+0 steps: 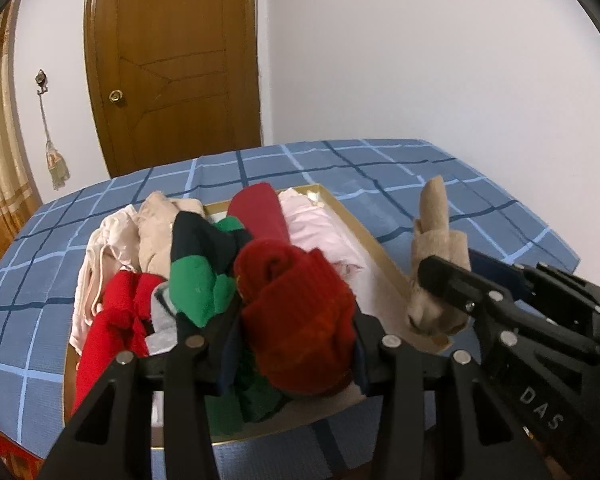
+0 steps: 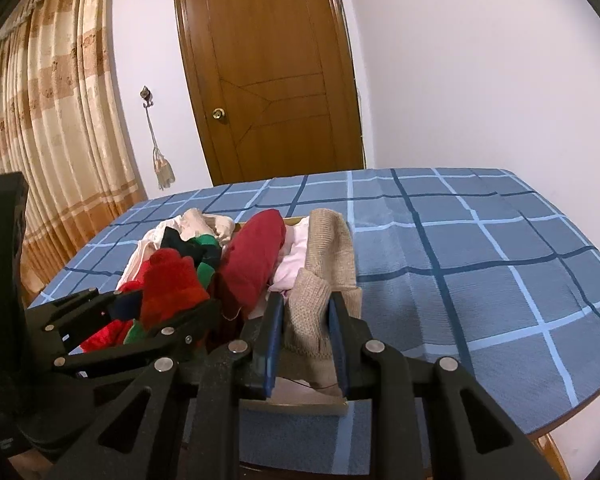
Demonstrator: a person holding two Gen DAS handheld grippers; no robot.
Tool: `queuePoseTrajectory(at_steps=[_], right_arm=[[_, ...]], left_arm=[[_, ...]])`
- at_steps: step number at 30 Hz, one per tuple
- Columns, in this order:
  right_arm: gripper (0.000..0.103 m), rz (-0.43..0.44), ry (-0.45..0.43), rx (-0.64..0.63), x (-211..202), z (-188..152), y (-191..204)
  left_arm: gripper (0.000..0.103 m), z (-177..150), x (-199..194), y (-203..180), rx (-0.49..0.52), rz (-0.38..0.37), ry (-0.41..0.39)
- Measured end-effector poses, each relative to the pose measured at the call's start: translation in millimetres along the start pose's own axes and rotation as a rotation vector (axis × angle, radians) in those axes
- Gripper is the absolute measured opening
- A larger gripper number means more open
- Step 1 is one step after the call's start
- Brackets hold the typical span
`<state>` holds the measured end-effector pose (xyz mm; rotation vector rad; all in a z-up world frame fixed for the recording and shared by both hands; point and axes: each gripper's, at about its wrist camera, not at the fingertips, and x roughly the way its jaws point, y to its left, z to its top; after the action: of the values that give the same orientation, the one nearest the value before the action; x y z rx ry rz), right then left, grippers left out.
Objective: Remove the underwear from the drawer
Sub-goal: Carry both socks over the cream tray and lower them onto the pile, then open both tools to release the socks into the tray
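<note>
We had both garments mid-lift above the drawer (image 1: 384,248): our left gripper (image 1: 296,320) pinched the red knit piece (image 1: 296,312), our right gripper (image 2: 306,320) the beige piece (image 2: 324,264), likely needing clearance next.

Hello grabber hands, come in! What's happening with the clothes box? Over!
Left gripper shut on red knit roll. Right gripper shut on beige knit piece. Both over the drawer, still heaped with clothes. Nothing blocking.
</note>
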<state>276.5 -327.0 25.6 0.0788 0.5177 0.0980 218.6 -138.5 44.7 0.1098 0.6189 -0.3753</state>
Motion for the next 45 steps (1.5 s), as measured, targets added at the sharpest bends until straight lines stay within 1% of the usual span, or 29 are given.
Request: queuePoseTrajectory(at_steps=[6,10,13,17,20,21,25,30,37,45], right_arm=[[0.025,-0.003,0.040,-0.011,22,-1,2],[0.025,0.010,0.067,0.009,38,-3,-2],[0.025,0.008,0.091,0.010,50,-6,-2],[0.025,0.010,0.111,0.019,60,-9,-3],[0.025,0.005,0.119,0.022,65,-9,-5],[0.025,0.008,0.122,0.026,66,-9,-7],[0.025,0.029,0.135,0.037,75,-10,-10],[0.025,0.062,0.148,0.059,82,-10,-15],[0.025,0.060,0.135,0.057,81,-13,-16],[0.025,0.065,0.142,0.061,82,-11,-16]], left_arm=[[0.044,3,17,4,0.000,0.040,0.026],[0.044,2,25,5,0.019,0.082,0.019],[0.044,3,34,7,0.013,0.097,0.021],[0.044,5,44,8,0.009,0.100,0.029],[0.049,7,53,8,0.013,0.107,0.036],[0.049,7,55,9,0.008,0.107,0.037],[0.050,7,57,12,-0.007,0.105,0.033],[0.055,7,58,15,-0.019,0.091,0.034],[0.056,6,57,15,-0.015,0.093,0.031],[0.056,6,57,15,-0.024,0.091,0.036]])
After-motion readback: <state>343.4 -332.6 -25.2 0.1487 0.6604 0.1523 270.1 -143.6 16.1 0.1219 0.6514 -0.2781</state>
